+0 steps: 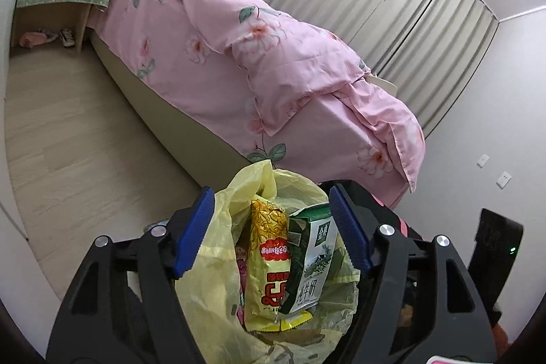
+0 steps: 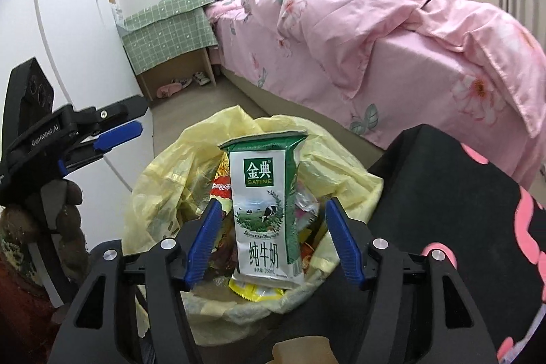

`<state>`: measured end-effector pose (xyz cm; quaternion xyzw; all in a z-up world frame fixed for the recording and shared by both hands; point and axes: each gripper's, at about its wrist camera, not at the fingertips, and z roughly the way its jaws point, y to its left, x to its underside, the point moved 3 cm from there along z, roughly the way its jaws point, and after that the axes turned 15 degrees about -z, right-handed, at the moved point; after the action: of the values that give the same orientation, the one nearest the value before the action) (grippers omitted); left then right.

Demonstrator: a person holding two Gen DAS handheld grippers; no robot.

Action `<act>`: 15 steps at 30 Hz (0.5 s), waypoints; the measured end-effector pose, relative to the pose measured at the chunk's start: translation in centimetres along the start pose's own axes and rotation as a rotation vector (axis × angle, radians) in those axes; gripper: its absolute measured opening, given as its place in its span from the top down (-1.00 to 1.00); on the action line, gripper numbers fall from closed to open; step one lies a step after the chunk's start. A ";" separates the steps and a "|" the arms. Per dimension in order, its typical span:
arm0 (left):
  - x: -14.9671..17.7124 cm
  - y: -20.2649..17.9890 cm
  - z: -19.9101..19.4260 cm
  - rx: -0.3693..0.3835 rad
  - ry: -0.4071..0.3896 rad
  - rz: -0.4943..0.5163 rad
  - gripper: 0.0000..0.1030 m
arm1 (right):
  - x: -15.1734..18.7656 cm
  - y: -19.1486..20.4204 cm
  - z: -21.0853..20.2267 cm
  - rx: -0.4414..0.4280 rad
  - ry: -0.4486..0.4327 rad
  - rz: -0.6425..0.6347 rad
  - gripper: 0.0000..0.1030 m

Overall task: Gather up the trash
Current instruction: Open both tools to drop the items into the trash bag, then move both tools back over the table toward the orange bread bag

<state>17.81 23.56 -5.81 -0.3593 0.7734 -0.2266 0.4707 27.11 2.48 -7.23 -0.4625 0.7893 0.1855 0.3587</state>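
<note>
We take the milk carton (image 2: 266, 210) as the centre: it stands upright in the mouth of the yellow bag (image 2: 163, 193), propped on a snack wrapper (image 1: 269, 255) and other rubbish, its top above the bag's rim. The right gripper (image 2: 269, 244) frames it with fingers spread wide, a clear gap on each side, pads (image 2: 343, 248) touching nothing. The left gripper (image 1: 273, 227) likewise stands with fingers apart on either side of the bag's mouth; in its own view the bag film lies close against its left pad (image 1: 191, 234), though we cannot tell whether it touches.

We judge the chief risk to be the carton tipping: it rests high on loose, uneven trash, and with neither gripper holding the thin film, a sagging rim could let it topple out onto the floor (image 1: 68, 132). A finger catching the film on its way out could drag the bag over.

Outward, the edges are near. A black cloth with pink pattern (image 2: 460, 210) crowds the bag's right side, the pink-quilted bed (image 2: 375, 50) runs just behind, and a white wardrobe (image 2: 68, 23) closes the left. Open room lies mainly upward and along the floor strip toward the nightstand (image 2: 177, 57).
</note>
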 end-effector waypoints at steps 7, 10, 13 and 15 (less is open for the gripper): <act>3.5 -4.0 -0.6 -0.003 0.038 0.138 -0.29 | 2.5 -2.1 -6.7 0.084 -0.043 0.077 -0.16; 5.6 -6.4 0.0 0.036 0.089 0.180 -0.29 | 4.9 -4.1 -10.4 0.126 -0.055 0.142 -0.16; 7.7 -8.8 0.9 0.074 0.150 0.215 -0.29 | 7.8 -6.0 -14.4 0.216 -0.062 0.179 -0.16; 9.4 -10.6 1.4 0.103 0.195 0.255 -0.29 | 9.9 -7.4 -17.0 0.293 -0.056 0.192 -0.16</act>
<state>19.88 9.50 -4.46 -0.2098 0.8420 -0.2382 0.4362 23.64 -17.76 -2.78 -0.3226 0.8380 0.1146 0.4249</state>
